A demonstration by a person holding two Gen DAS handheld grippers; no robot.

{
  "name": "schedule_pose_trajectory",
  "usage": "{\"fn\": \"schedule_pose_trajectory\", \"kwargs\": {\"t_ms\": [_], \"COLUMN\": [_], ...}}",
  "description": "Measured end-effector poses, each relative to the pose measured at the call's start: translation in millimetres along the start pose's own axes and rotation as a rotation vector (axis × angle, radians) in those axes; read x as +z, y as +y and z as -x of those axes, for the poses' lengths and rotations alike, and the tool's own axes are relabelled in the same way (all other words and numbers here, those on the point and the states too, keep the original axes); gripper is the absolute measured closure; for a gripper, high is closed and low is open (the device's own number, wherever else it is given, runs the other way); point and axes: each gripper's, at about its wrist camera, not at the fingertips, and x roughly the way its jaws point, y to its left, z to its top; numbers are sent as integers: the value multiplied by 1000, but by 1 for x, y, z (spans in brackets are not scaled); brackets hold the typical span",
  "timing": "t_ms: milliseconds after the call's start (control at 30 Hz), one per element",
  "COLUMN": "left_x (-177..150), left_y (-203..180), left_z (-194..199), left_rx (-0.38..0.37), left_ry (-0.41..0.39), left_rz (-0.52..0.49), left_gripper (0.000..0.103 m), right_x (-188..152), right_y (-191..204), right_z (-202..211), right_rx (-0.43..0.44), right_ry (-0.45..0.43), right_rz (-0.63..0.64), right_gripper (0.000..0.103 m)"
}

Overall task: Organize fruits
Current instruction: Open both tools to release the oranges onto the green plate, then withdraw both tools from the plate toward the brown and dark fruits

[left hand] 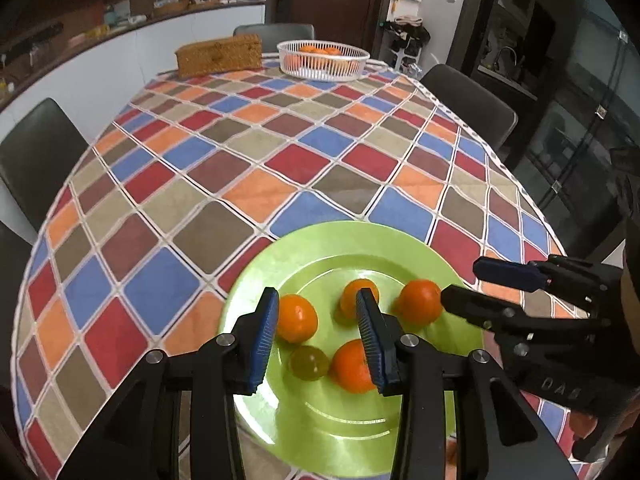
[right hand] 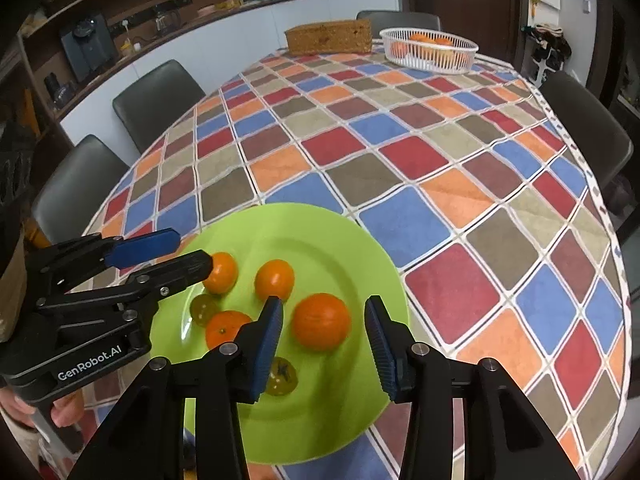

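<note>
A green plate (left hand: 280, 256) (right hand: 360, 248) lies at the near edge of the table and holds several oranges and small yellow-green fruits. My left gripper (left hand: 317, 332) is open above the plate, with one orange (left hand: 297, 318) just inside its left finger and another orange (left hand: 351, 366) by its right finger. My right gripper (right hand: 325, 338) is open around the largest orange (right hand: 321, 322) without touching it. It also shows in the left wrist view (left hand: 460, 284), beside that orange (left hand: 418, 301). A small yellow-green fruit (left hand: 309, 363) lies between the left fingers.
A white basket (left hand: 323, 60) (right hand: 429, 49) with oranges and a woven box (left hand: 219, 55) (right hand: 328, 40) stand at the table's far end. The checkered tablecloth (left hand: 248, 160) covers the table. Dark chairs (left hand: 32, 160) (right hand: 156, 96) stand around it.
</note>
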Motion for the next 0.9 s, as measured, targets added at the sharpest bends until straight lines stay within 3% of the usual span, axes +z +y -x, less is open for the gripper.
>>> {"fn": "schedule_pose_trajectory", "kwargs": {"t_ms": [533, 900], "left_x": [-27, -72], "left_y": [-31, -46], "left_z": [95, 154], "left_rx": [35, 86], "left_ry": [-146, -276], "left_rz": [-68, -49], "left_gripper": [63, 43], "right_x": [-29, -72], "right_y": [19, 27], "right_z": [91, 136], "right_rx": [13, -60], "right_ry": [-173, -256], "right_rz": [9, 1], "right_gripper": [59, 59]}}
